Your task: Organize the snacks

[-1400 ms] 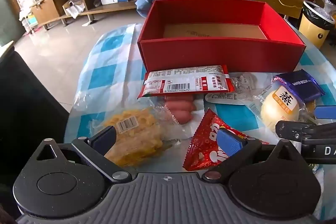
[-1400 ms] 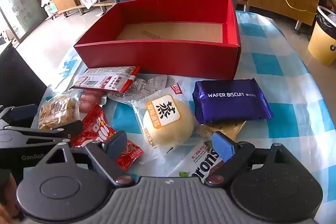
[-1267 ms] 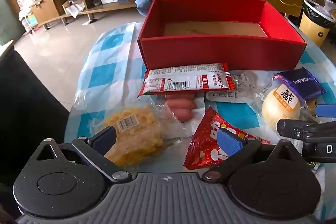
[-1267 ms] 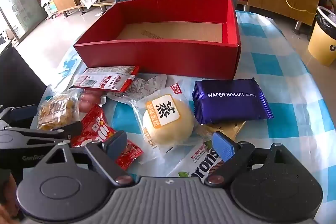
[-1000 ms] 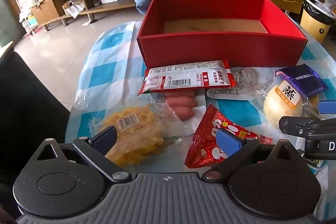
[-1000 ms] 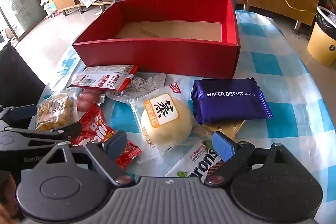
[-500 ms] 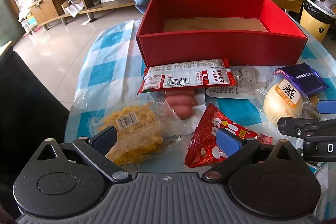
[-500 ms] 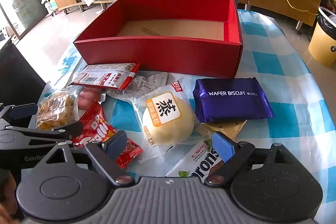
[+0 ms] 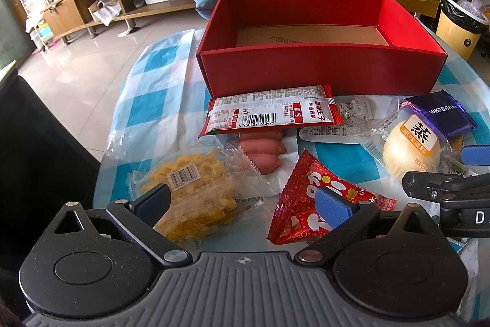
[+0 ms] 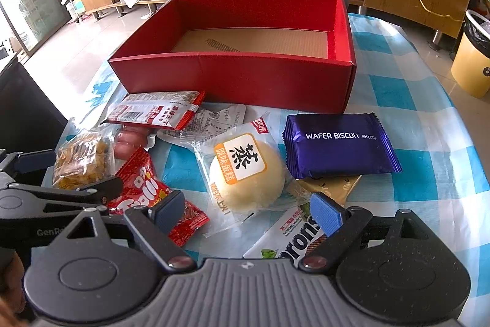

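Both hand-held grippers spread, empty | snacks beside red box [image 10: 232, 75]

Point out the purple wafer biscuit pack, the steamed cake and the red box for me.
wafer biscuit pack [image 10: 340, 146], right wrist view, middle of its purple face.
steamed cake [image 10: 246, 176], right wrist view, on the round cake under its wrapper.
red box [image 10: 232, 75], right wrist view, near outer wall.

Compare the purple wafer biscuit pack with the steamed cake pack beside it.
The wafer biscuit pack is opaque purple and flat; the steamed cake pack is clear, showing a round pale cake. The wafer pack lies nearer the red box. Both lie sealed on the checked tablecloth.
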